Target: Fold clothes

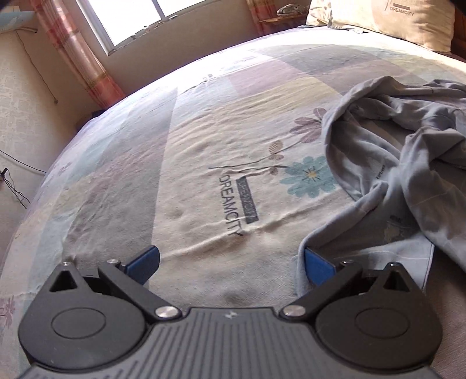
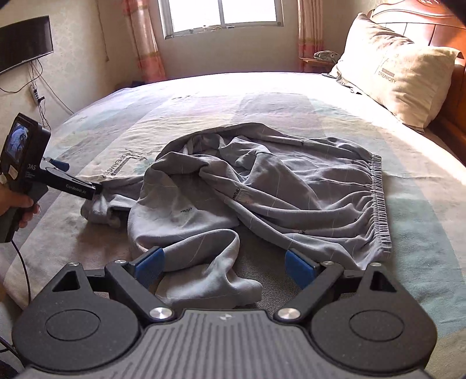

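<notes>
A crumpled pair of grey trousers (image 2: 262, 180) lies on the bed, with its elastic waistband (image 2: 378, 204) to the right. One leg end (image 2: 212, 274) lies between the fingers of my right gripper (image 2: 225, 266), which is open and low over the sheet. My left gripper (image 1: 231, 265) is open too, with bare sheet between its blue pads. Its right pad (image 1: 319, 266) rests against the edge of the trousers (image 1: 393, 151). In the right wrist view the left gripper (image 2: 80, 177) sits at the far left by the other leg end (image 2: 102, 210), held by a hand (image 2: 17, 207).
The floral bedsheet (image 1: 204, 131) printed DREAMCITY covers the whole bed. A pillow (image 2: 402, 78) leans on the wooden headboard (image 2: 448, 38) at the back right. A window (image 2: 221, 14) with curtains is behind, and a wall screen (image 2: 23, 40) with cables hangs past the bed's left edge.
</notes>
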